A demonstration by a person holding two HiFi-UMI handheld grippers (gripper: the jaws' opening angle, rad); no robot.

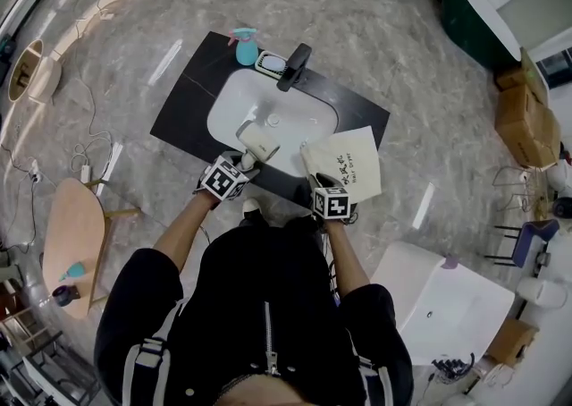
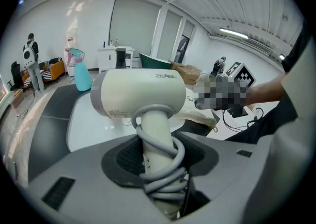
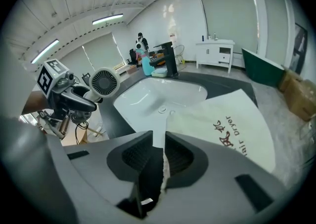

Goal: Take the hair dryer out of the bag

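— Looking down from the head view, where is the hair dryer point(image 1: 259, 140)?

— Out of the bag point(image 1: 344, 163), above the near rim of the white sink basin point(image 1: 234, 100). The left gripper point(image 1: 245, 163) has it by the handle. In the left gripper view the jaws stand wide and press on that handle, which has grey cord coiled round it. The cream barrel lies crosswise above them.

— And the bag itself?

— It is cream, printed "Hair Dryer", and lies at 3 o'clock of the dryer. It rests on the dark counter point(image 1: 192, 82), just beside the basin.

— Is the right gripper holding it?

— The right gripper point(image 1: 322, 182) is at the bag's 7 o'clock corner. In the right gripper view its jaws are only narrowly apart. The bag's thin edge stands between them, against one pad, with a dark gap on the other side.

— What else is around the basin?

— A black faucet point(image 1: 293, 66) stands at its 1 o'clock and a teal spray bottle point(image 1: 246, 46) at its 12 o'clock, both on the counter.
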